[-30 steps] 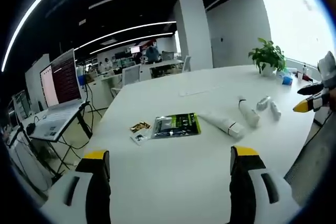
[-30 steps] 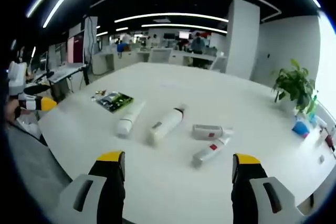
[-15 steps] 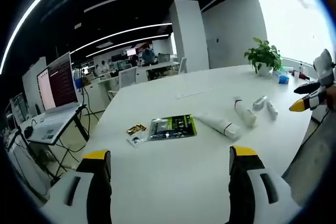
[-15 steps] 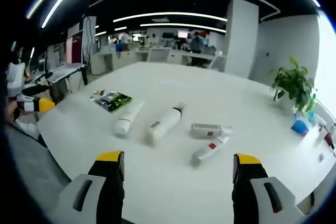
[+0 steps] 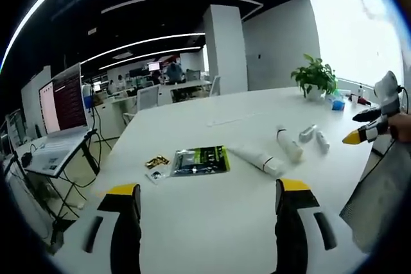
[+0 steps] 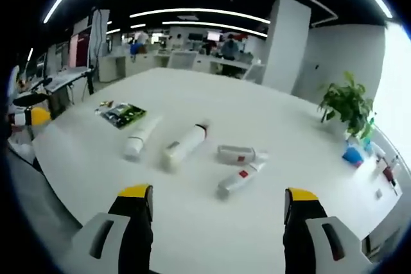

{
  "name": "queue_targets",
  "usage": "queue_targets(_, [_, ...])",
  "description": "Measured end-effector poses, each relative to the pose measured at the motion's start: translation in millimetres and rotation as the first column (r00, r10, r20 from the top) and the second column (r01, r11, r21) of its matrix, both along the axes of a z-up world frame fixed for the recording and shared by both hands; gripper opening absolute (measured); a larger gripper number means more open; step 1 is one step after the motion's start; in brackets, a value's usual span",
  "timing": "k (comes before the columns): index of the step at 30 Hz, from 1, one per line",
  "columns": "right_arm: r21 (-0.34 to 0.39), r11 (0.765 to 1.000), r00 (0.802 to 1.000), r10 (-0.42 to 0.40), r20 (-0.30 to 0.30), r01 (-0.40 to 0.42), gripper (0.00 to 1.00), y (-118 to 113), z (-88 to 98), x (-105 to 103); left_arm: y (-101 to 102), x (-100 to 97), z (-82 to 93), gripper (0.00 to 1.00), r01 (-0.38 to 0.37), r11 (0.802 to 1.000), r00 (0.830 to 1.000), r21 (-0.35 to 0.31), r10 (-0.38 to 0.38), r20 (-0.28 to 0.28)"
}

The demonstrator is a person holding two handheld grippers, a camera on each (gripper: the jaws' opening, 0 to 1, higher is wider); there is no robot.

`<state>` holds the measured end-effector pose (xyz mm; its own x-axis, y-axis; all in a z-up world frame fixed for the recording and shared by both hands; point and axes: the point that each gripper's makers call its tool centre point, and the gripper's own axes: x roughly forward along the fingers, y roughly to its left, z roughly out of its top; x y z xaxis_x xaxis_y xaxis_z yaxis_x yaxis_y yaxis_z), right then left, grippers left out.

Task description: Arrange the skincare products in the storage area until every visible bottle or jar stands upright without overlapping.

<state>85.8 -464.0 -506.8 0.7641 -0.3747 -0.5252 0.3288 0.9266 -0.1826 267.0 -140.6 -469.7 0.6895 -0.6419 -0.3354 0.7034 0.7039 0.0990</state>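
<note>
Left gripper view: my left gripper (image 5: 204, 213) hangs over the near part of the white table (image 5: 212, 235), jaws spread wide and holding nothing. Against the pictures of a second ago the whole scene has slid down and left, which I put down to my own hand moving, not to the things. A green packet (image 5: 199, 159) lies flat ahead with a small gold wrapper (image 5: 153, 161) just beside it. Beyond lie the products: a long white tube (image 5: 257, 158), a white bottle (image 5: 288, 145) and two small tubes (image 5: 313, 137), all on their sides. The other gripper (image 5: 366, 126) enters from the right edge; I cannot tell its state from here. A laptop (image 5: 54, 117) stands off the table to the left, its screen text too small to read.

Right gripper view: my right gripper (image 6: 216, 213) is also spread and empty, well apart from the products. The view has tipped slightly since half a second ago; the items keep the same layout. The tube (image 6: 141, 135) and bottle (image 6: 183, 145) lie near each other, the small tubes (image 6: 239, 165) just beside one another, each with a red label mark I cannot read. A potted plant (image 6: 347, 104) stands at the far end.

Judgement: nothing has been stood upright yet; the work is at its start, and none of the print is legible.
</note>
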Motion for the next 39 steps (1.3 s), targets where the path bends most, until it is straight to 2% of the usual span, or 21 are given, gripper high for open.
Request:
queue_targets(2, [-0.007,1.0,1.0,-0.005,0.005,0.005,0.89,-2,1.9,-1,4,2.1,3.5,0.78,-0.017,0.999,1.0,-0.03,0.016,-0.002])
queue_targets(5, [-0.001,1.0,1.0,-0.022,-0.007,0.022,0.88,-4,-0.9,-3,6,4.4,1.3,0.78,-0.032,0.999,0.999,-0.035,0.031,-0.015])
queue_targets(9, [-0.009,1.0,0.999,-0.022,-0.028,0.022,0.88,-5,-3.8,-3,0,0.0,-1.1,0.78,0.008,1.0,1.0,0.006,-0.008,0.007])
queue_targets(12, [-0.017,1.0,0.999,-0.015,-0.038,0.014,0.88,-3,-4.1,-3,-2,-0.8,2.0,0.78,0.027,1.0,0.999,-0.009,-0.027,0.02])
queue_targets(20, [-0.003,1.0,0.996,0.031,-0.078,-0.031,0.88,6,-10.6,0,3,1.0,0.7,0.77,-0.005,1.0,1.0,-0.017,0.005,-0.002])
queue_targets(21, [-0.002,0.999,0.996,0.041,-0.083,-0.041,0.88,3,-17.7,3,2,0.5,0.3,0.77,-0.004,1.0,1.0,-0.015,0.004,-0.003])
queue_targets(24, [0.0,0.999,0.996,0.05,-0.075,-0.05,0.88,5,-15.1,3,1,-0.7,-0.7,0.78,0.007,1.0,1.0,0.0,-0.007,0.0])
queue_targets(27, [0.006,0.999,0.997,0.037,-0.07,-0.036,0.88,2,-15.1,2,0,-1.0,0.0,0.82,0.016,1.0,1.0,-0.01,-0.016,-0.005])
queue_targets(30, [0.022,1.0,0.998,0.019,-0.061,-0.018,0.88,-2,-15.8,0,-2,-6.0,4.0,0.91,0.043,0.999,0.999,-0.033,-0.044,-0.018])
queue_targets(34, [0.03,0.999,0.997,0.013,-0.071,-0.011,0.89,-1,-16.3,-2,7,-2.0,0.8,0.94,0.03,1.0,0.998,-0.01,-0.03,-0.05])
queue_targets(36, [0.035,0.999,0.997,0.016,-0.077,-0.014,0.89,1,-16.1,-2,12,0.4,-0.7,0.95,0.033,0.999,0.999,0.019,-0.032,-0.031])
queue_targets(38, [0.036,0.999,0.997,0.019,-0.081,-0.017,0.89,1,-17.4,-2,16,2.3,-2.2,0.97,0.037,0.999,0.999,0.02,-0.036,-0.026])
queue_targets(39, [0.036,0.999,0.996,0.02,-0.081,-0.017,0.89,0,-18.6,-2,15,2.7,-3.2,0.99,0.042,0.999,0.999,-0.001,-0.042,-0.021])
